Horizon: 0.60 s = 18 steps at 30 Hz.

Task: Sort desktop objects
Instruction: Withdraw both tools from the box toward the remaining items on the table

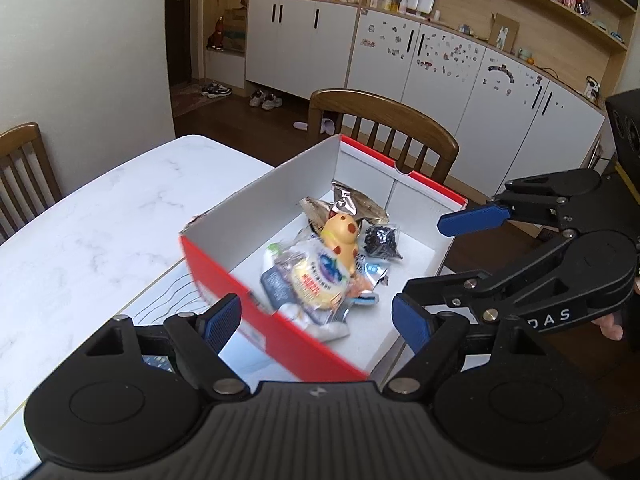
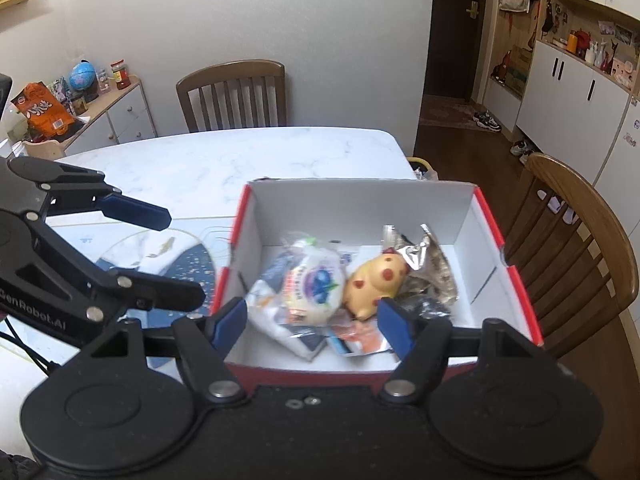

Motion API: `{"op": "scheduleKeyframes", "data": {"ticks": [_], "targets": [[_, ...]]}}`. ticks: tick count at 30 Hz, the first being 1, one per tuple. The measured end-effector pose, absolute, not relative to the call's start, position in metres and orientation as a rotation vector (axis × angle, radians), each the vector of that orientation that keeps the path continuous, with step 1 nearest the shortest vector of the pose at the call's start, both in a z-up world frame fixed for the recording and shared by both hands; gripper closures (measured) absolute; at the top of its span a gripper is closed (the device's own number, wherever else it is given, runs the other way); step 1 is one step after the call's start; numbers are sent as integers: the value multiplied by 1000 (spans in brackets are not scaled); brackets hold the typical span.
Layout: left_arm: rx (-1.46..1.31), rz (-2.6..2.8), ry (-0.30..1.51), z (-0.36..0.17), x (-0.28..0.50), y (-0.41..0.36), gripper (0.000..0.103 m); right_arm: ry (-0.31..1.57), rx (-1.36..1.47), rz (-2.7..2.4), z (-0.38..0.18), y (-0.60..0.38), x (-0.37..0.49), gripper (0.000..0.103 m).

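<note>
A red box with white inside (image 1: 224,276) (image 2: 516,280) sits on the white marble table (image 1: 100,216) (image 2: 240,156). In it lie a yellow spotted toy (image 1: 342,236) (image 2: 376,284), a round white snack pack (image 1: 316,280) (image 2: 316,288), a crumpled silver foil bag (image 1: 348,200) (image 2: 424,256), a black packet (image 1: 380,240) and other wrappers. My left gripper (image 1: 316,316) (image 2: 176,256) is open and empty above the box's near wall. My right gripper (image 2: 312,320) (image 1: 436,268) is open and empty over the box's near edge.
A patterned mat (image 2: 168,256) (image 1: 168,300) lies on the table left of the box. Wooden chairs (image 1: 384,128) (image 2: 236,92) (image 2: 580,248) stand around the table. White cabinets (image 1: 440,80) line the far wall. A side cabinet with a globe and jars (image 2: 92,92) stands at left.
</note>
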<state>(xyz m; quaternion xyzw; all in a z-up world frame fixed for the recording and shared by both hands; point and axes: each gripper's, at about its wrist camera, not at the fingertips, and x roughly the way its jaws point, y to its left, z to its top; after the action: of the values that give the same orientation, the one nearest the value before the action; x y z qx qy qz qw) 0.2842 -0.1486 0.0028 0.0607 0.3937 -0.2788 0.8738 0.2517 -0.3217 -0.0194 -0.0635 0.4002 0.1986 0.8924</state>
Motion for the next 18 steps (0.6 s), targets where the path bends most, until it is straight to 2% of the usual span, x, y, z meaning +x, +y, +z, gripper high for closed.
{"op": "scheduleKeyframes", "data": {"ticks": [18], "targets": [[93, -548, 802, -3, 237, -58, 14, 838, -96, 420, -30, -245, 193, 23]]}}
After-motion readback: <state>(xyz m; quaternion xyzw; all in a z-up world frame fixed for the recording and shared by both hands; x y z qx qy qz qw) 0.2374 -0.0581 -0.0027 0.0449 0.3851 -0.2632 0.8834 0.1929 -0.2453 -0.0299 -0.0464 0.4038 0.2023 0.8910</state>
